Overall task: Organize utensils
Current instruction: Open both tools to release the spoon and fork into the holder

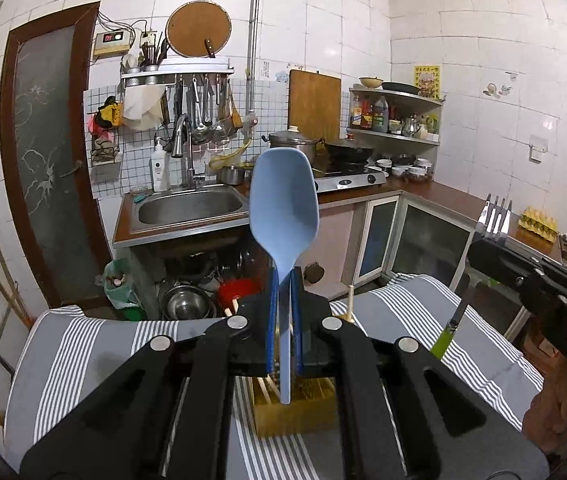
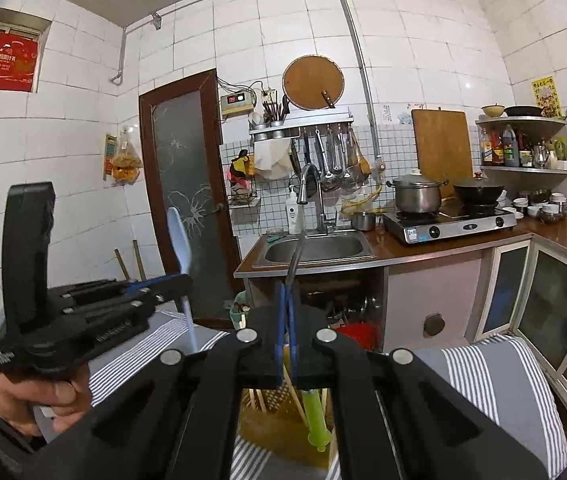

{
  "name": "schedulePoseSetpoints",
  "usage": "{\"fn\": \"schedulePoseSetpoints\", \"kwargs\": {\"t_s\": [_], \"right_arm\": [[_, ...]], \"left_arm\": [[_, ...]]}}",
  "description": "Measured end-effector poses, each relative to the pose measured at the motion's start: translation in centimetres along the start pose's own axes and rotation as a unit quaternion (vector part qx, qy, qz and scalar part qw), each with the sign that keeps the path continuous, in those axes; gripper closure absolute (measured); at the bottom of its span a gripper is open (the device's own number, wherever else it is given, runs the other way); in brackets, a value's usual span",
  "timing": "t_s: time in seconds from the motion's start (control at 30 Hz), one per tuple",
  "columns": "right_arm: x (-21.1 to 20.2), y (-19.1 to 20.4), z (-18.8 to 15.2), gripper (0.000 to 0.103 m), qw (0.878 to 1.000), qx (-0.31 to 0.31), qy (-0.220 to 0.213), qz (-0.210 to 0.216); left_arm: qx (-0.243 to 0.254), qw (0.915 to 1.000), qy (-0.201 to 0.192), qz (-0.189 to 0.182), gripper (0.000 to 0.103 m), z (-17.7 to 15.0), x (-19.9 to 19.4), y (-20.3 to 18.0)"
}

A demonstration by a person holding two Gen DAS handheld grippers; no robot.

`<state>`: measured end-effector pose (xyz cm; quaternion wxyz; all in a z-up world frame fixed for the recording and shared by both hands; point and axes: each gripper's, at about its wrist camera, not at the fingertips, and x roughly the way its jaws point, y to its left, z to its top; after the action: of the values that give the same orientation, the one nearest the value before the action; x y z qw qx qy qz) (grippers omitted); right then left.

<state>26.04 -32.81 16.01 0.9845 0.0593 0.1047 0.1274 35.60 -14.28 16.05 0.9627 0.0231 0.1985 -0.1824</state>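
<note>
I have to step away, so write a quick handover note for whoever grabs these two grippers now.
Left gripper: shut on the blue spoon, bowl up, handle end hanging over the wooden holder.
Right gripper: shut on the green-handled fork, tines up, handle over the same holder.
Done: both utensils picked up.
Left: lower each into the holder on the striped cloth, then release.

I see a matt plastic spoon [image 1: 283, 200], light blue and smooth. The fork [image 1: 493, 216] has shiny metal tines and a glossy green plastic handle. Under them, the striped cloth [image 1: 83, 344] looks soft and woven, and the holder [image 1: 295, 412] near its front edge looks like pale wood.
</note>
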Motion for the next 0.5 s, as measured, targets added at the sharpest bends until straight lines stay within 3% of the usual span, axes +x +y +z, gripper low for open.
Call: {"fn": "schedulePoseSetpoints", "kwargs": {"t_s": [0.5], "right_arm": [[7.0,-0.9,-2.7,0.101,0.999,0.010,0.033,0.003]], "left_arm": [[-0.015,0.9992,0.038,-0.002,0.098,-2.8,7.4,1.1]]}}
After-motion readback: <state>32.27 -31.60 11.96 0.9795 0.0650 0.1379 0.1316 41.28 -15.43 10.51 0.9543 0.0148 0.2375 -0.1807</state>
